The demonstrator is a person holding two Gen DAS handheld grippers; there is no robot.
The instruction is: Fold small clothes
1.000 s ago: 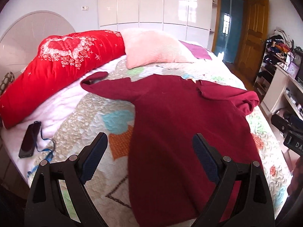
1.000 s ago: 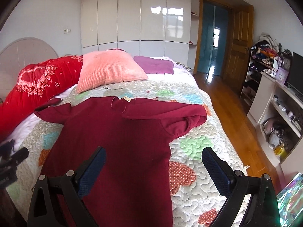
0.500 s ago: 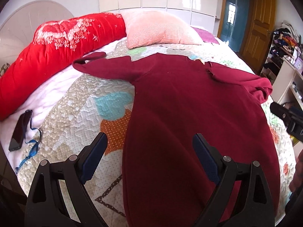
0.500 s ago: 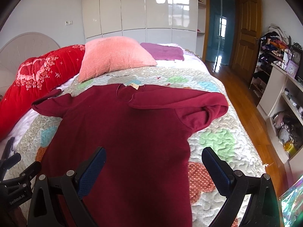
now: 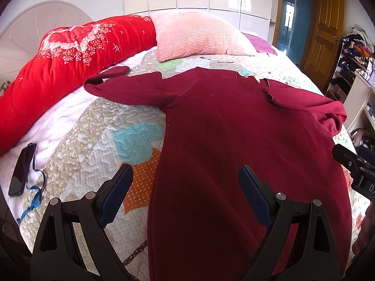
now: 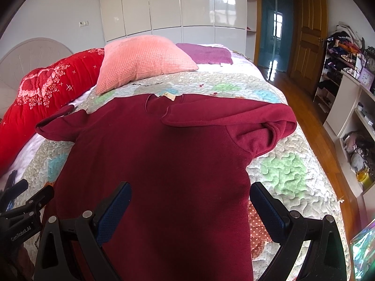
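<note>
the left gripper is spread wide with nothing between its blue pads, hanging over the left side edge of the dark red sweater. the right gripper is likewise spread and holds nothing, above the sweater's right side edge. the sweater lies flat on the patchwork quilt of the bed, neck away from the grippers, a small tag at the collar. its left sleeve stretches out sideways toward the red quilted bolster; its right sleeve is folded back across the chest. beyond the neck sits a pink pillow, and a purple cloth lies further on. a black phone with a blue strap rests on the bed's left edge.
</note>
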